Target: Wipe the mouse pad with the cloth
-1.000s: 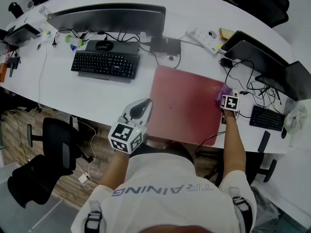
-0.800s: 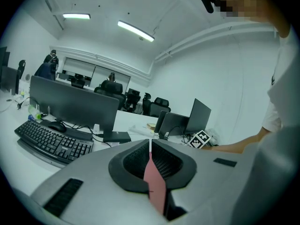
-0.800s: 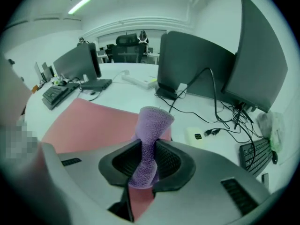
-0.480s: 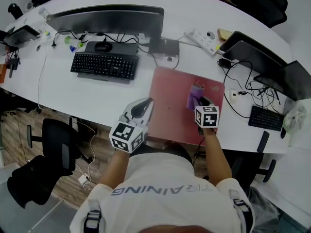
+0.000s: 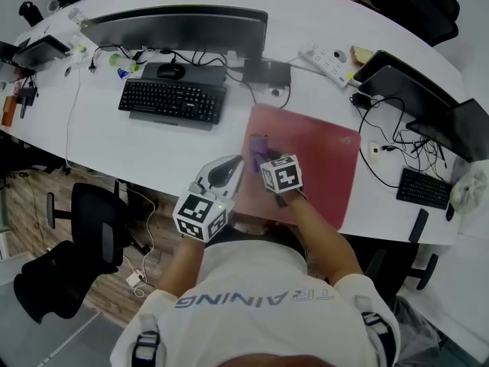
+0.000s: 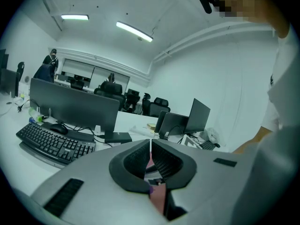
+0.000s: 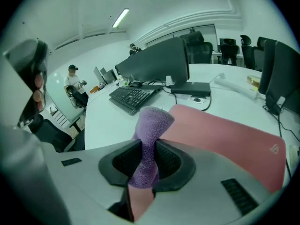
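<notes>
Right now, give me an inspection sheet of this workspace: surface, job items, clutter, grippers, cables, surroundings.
Surface: white curved desk.
Job's things: red mouse pad lies flat near the front edge; purple cloth is over its left part.
Clutter: monitor, black keyboard, mouse, power strip, second keyboard.
Grippers: right gripper shut on the cloth; left gripper shut, empty, beside the pad's left edge.
Cables: black leads behind the keyboard; a tangle right of the pad.
Surroundings: office chair, wooden floor.
</notes>
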A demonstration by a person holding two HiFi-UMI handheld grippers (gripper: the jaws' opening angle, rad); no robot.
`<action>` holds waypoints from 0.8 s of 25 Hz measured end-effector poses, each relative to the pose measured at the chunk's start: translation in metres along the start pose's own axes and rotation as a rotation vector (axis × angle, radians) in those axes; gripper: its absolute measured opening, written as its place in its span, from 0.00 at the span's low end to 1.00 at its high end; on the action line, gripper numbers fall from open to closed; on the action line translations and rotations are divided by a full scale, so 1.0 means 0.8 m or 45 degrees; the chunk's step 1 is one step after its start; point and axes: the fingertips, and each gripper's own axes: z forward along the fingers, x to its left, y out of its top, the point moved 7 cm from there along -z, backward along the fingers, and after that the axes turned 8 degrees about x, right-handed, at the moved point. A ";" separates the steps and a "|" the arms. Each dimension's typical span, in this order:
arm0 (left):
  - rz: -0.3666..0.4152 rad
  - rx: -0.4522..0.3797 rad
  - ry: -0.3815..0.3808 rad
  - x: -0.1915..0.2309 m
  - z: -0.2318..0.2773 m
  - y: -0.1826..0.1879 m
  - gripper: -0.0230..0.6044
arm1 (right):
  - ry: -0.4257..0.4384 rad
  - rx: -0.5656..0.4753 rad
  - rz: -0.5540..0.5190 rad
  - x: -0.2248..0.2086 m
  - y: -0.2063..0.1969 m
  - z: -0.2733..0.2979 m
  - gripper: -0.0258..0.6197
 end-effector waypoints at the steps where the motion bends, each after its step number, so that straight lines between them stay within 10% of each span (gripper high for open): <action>1: 0.001 0.000 -0.001 0.000 0.000 0.000 0.09 | 0.012 0.023 -0.012 0.009 -0.001 0.014 0.19; 20: 0.039 0.018 -0.051 -0.027 0.014 0.000 0.09 | 0.015 0.146 0.090 -0.015 -0.039 0.042 0.20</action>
